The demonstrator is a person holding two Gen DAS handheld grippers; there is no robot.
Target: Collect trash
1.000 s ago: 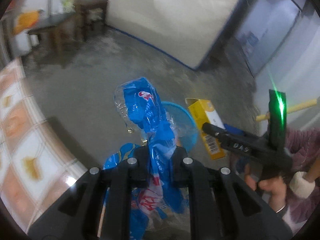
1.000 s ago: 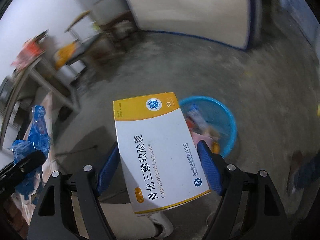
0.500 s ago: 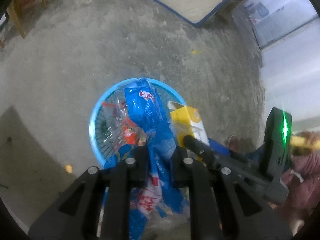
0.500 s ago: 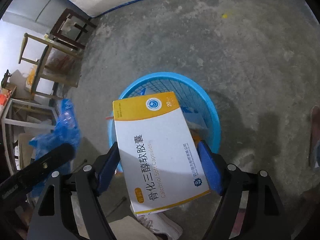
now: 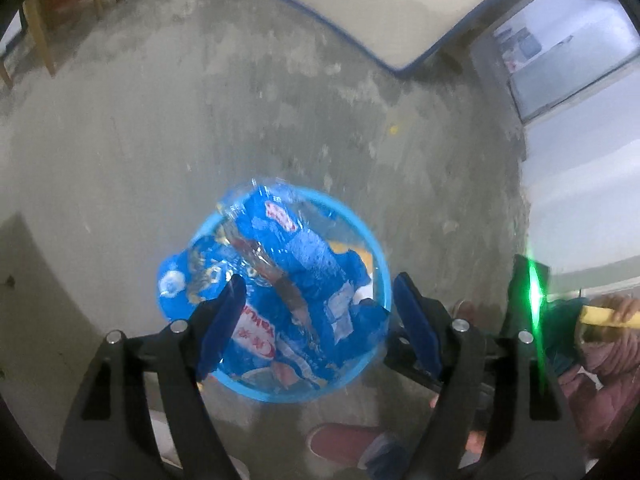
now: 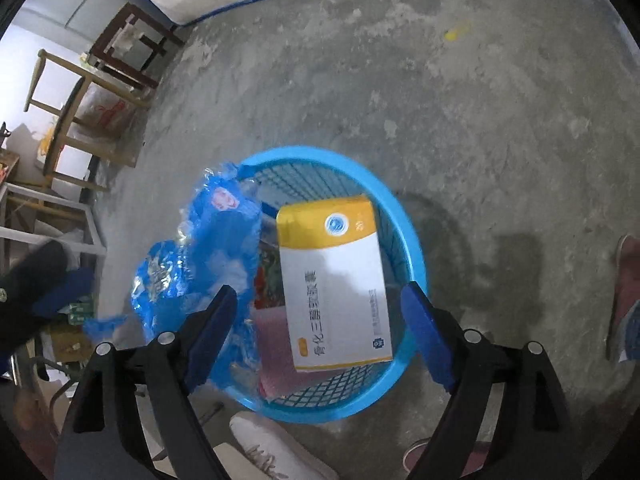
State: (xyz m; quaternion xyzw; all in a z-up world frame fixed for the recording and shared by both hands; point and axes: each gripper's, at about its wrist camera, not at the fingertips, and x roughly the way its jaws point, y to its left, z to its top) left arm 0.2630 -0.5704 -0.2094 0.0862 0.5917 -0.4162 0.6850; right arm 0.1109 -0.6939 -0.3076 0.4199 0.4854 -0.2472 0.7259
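A blue mesh basket stands on the concrete floor, seen from above in both wrist views. My left gripper hangs over the basket, its jaws opening. The crumpled blue plastic wrapper is loose between and below them, free of the pads, dropping over the basket. My right gripper is over the basket too, jaws opening. The yellow and white medicine box has left its pads and sits inside the basket. The wrapper shows at the basket's left rim.
Wooden chairs and a metal frame stand at the left. A white mattress with blue edging leans at the back. Shoes of a person are close under the basket, another shoe at the right.
Both grippers came down over the basket. The left jaws spread and let the wrapper go. The right jaws widened and the box dropped into the basket.
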